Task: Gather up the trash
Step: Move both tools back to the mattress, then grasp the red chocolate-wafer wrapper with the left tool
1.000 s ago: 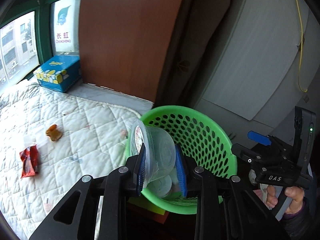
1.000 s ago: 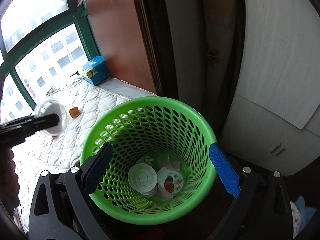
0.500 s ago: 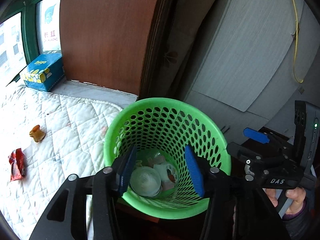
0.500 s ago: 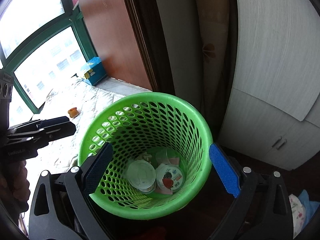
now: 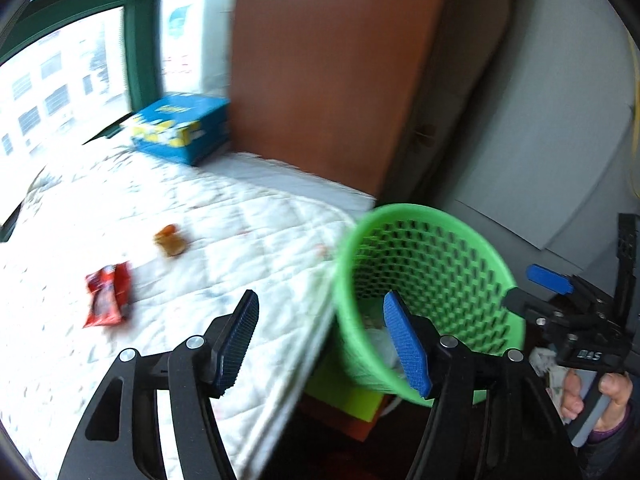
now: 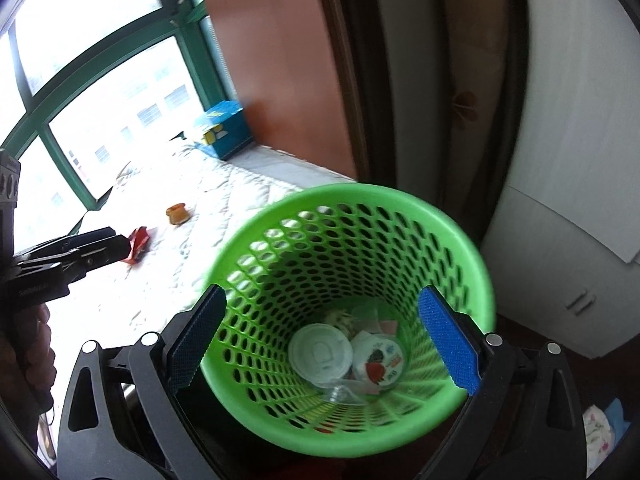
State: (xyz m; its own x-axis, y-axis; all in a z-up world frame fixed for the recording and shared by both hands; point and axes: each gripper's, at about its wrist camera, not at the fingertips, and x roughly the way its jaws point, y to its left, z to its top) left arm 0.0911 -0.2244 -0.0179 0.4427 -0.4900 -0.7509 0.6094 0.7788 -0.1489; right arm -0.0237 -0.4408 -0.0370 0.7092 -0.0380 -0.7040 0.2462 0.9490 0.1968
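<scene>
My left gripper (image 5: 320,300) hangs over the edge of the white quilt (image 5: 240,232), just left of the green basket (image 5: 420,210). Its jaws are opening and nothing is between them. A red wrapper (image 5: 107,294) and a small orange-brown scrap (image 5: 171,240) lie on the quilt ahead of it. My right gripper (image 6: 323,294) stands open above the basket (image 6: 352,190), holding nothing. At the basket's bottom lie a clear cup with a white lid (image 6: 320,354) and a strawberry-printed lid (image 6: 376,364). The blurred left wrist view hides most of the basket's contents.
A blue tissue box (image 5: 184,128) sits at the far edge of the quilt, by the green-framed window (image 6: 100,80). A brown panel (image 5: 320,80) and a grey cabinet (image 6: 560,200) stand behind the basket. A hand (image 5: 600,400) holds the right gripper's handle.
The left gripper let go of the clear cup, which now lies in the basket. Its jaws spread apart and it swung left from over the basket toward the quilt.
</scene>
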